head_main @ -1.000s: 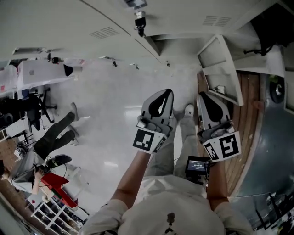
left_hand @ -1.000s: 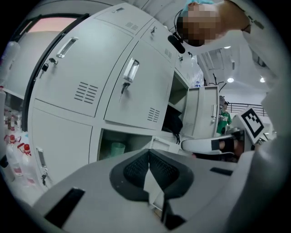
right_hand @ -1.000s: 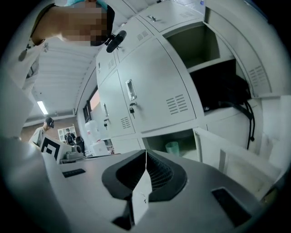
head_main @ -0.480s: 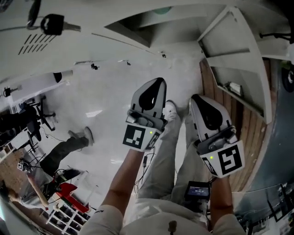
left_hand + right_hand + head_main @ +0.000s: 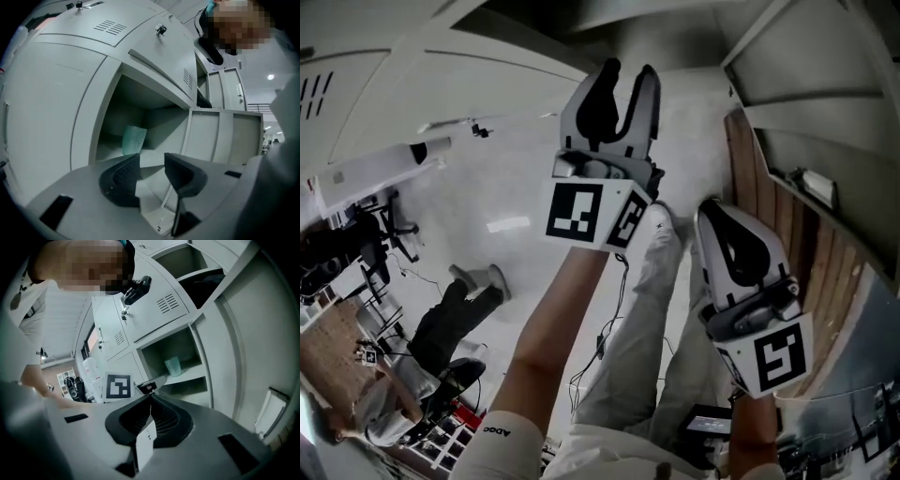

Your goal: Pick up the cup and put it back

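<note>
A pale green, see-through cup (image 5: 133, 139) stands upright on the shelf of an open locker compartment (image 5: 154, 117); the right gripper view also has the cup (image 5: 173, 365). My left gripper (image 5: 630, 75) is raised toward the lockers. Its jaws are opening with nothing between them, and the left gripper (image 5: 151, 164) is short of the cup, which lies just left of its line. My right gripper (image 5: 717, 220) hangs lower beside my leg. The right gripper (image 5: 151, 404) is shut and empty. The head view does not show the cup.
The compartment's open door (image 5: 225, 136) stands to the right of the cup. More open locker doors (image 5: 825, 94) and a wooden strip (image 5: 778, 244) lie at the right. My legs and shoe (image 5: 661, 225) are below. Another person's legs (image 5: 459, 309) stretch across the floor at left.
My left gripper has risen from beside the right one toward the lockers, and its jaws have parted. The head view has tilted upward. The right gripper stays low and shut.
</note>
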The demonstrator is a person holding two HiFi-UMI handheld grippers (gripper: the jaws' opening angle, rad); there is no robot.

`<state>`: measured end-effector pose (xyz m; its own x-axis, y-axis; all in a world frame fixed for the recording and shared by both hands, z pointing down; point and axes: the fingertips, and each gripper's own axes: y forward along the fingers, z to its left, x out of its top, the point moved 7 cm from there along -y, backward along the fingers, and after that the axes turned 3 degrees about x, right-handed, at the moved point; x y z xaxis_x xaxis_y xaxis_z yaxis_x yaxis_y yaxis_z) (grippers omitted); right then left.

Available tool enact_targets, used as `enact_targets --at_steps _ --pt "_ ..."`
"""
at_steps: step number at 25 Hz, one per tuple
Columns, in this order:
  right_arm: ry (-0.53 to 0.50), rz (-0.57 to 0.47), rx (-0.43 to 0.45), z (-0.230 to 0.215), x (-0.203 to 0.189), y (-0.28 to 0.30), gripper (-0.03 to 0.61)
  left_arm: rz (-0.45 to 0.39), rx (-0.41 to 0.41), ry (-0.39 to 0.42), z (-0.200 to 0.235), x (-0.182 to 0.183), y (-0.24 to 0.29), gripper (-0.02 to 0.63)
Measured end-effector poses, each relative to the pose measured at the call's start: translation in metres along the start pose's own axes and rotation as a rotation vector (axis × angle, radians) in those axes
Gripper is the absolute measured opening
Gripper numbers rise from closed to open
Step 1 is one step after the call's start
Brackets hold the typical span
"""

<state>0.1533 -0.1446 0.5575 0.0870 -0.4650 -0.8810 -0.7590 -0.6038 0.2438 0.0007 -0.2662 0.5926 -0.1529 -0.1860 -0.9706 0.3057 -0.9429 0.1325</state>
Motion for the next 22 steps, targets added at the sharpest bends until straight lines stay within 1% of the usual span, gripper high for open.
enact_targets --at_steps 3,5,8,11,13,18,22 --pt "-0.006 0.015 0.004 -0.001 -0.003 -0.001 0.026 -0.026 0.003 0.053 -0.002 0.002 0.024 0.219" --pt "-0.017 0.025 0.007 -0.002 -0.002 -0.002 0.025 -0.042 0.033 0.083 0.001 0.004 0.038 0.277" --pt "-0.014 0.027 0.026 -0.003 0.002 -0.001 0.026 -0.078 0.094 0.113 0.007 0.01 0.056 0.332" --pt "-0.021 0.034 0.038 -0.005 0.004 0.0 0.025 -0.117 0.134 0.113 0.01 0.016 0.072 0.362" --pt "-0.025 0.053 0.045 -0.008 0.005 -0.001 0.026 -0.128 0.155 0.115 0.011 0.02 0.084 0.375" --pt "-0.029 0.047 0.075 -0.02 0.01 -0.002 0.026 -0.106 0.242 0.119 0.016 0.026 0.108 0.407" --pt "-0.022 0.059 0.077 -0.032 0.009 -0.005 0.026 -0.111 0.254 0.152 0.016 0.029 0.124 0.411"
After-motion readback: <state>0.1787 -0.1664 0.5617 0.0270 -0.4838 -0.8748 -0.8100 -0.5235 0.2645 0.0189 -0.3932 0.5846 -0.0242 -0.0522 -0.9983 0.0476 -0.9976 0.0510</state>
